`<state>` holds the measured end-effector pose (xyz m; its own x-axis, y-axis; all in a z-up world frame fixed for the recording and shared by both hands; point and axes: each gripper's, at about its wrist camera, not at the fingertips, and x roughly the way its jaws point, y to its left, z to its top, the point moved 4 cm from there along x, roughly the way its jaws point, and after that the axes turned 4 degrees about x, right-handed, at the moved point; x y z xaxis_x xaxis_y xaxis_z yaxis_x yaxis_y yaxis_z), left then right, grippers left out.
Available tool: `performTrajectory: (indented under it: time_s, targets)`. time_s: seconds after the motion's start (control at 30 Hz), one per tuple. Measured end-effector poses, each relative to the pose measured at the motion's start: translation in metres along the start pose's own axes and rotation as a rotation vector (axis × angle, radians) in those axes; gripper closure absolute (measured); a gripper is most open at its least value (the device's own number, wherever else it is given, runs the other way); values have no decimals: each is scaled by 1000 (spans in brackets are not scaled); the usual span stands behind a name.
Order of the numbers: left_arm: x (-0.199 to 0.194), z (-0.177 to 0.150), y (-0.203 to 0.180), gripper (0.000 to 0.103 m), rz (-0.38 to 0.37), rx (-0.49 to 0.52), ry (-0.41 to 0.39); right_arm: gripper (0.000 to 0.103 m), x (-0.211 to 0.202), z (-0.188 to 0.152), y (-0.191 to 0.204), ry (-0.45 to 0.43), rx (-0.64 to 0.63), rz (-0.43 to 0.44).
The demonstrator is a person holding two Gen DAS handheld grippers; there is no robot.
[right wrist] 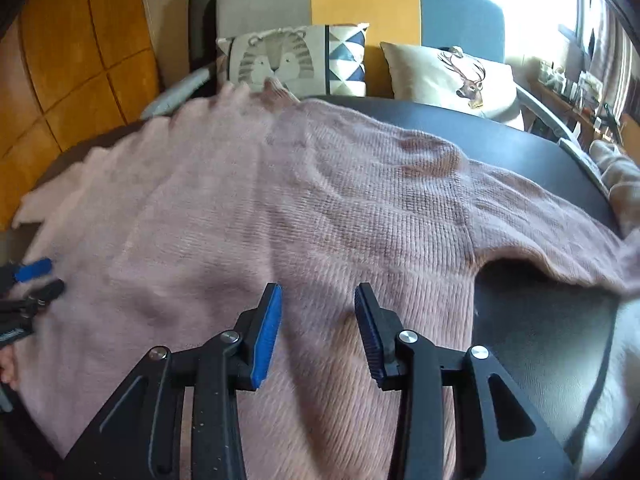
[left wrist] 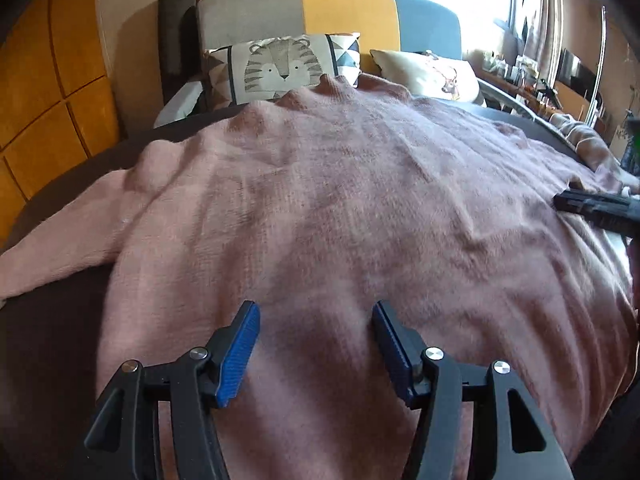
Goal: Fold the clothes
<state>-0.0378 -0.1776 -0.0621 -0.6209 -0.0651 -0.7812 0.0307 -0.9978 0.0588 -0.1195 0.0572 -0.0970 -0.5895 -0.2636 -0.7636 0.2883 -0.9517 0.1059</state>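
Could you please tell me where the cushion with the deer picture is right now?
The deer cushion sits on the sofa beyond the table, upper right in the right wrist view, beside the tiger cushion.

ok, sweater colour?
Dusty pink knit sweater, plain, no pattern; clearest in the right wrist view.

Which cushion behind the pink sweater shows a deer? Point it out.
The plain cream cushion on the right, with an antlered deer's head; the left cushion shows a striped tiger and blue triangles.
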Motion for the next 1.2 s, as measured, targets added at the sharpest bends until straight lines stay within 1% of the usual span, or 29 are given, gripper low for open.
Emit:
performTrajectory:
  time_s: [0.03,0.13,0.2,0.3,0.4,0.53,0.67,0.73,0.8,0.9,0.93,0.97,1.0,1.1,1.2]
  targets:
    - [-2,-2,2,43,6,-6,1,62,-5,-2,2,-2,-4,13]
    - [-4,-8,11,43,11,-37,0,62,-7,-15,2,28,-19,1]
    - [-5,-13,13,43,-7,-49,-29,62,-1,-25,-4,56,-12,-19]
    - [-6,-16,12,43,0,-28,-39,62,-6,-31,-15,27,6,7]
    - [-8,-18,10,43,1,-1,-42,62,-9,-35,-24,17,11,8]
    - [-10,-21,12,43,-5,-1,-47,62,-12,-37,-31,16,34,9]
    - [-15,-15,13,43,33,-17,-16,62,-23,-26,-19,-3,101,62]
    - [-18,-8,11,43,68,-11,-30,62,-29,-21,-13,-12,135,89]
    - [-15,-2,11,43,106,-6,-36,61,-25,-19,3,8,90,82]
    - [-1,1,18,43,162,-31,-1,61,-14,-27,17,47,7,42]
    - [0,-1,20,43,158,-44,1,61,-10,-31,18,69,-15,20]
    - [-1,-4,24,43,138,-65,-10,61,-7,-35,18,80,-32,4]
    - [-2,-7,27,43,122,-82,-18,61,-10,-38,17,60,-43,11]
    - [-6,-15,33,43,103,-100,-28,59,-13,-43,11,53,-34,25]
    - [-11,-22,34,43,108,-90,-38,59,-17,-46,4,47,-17,36]
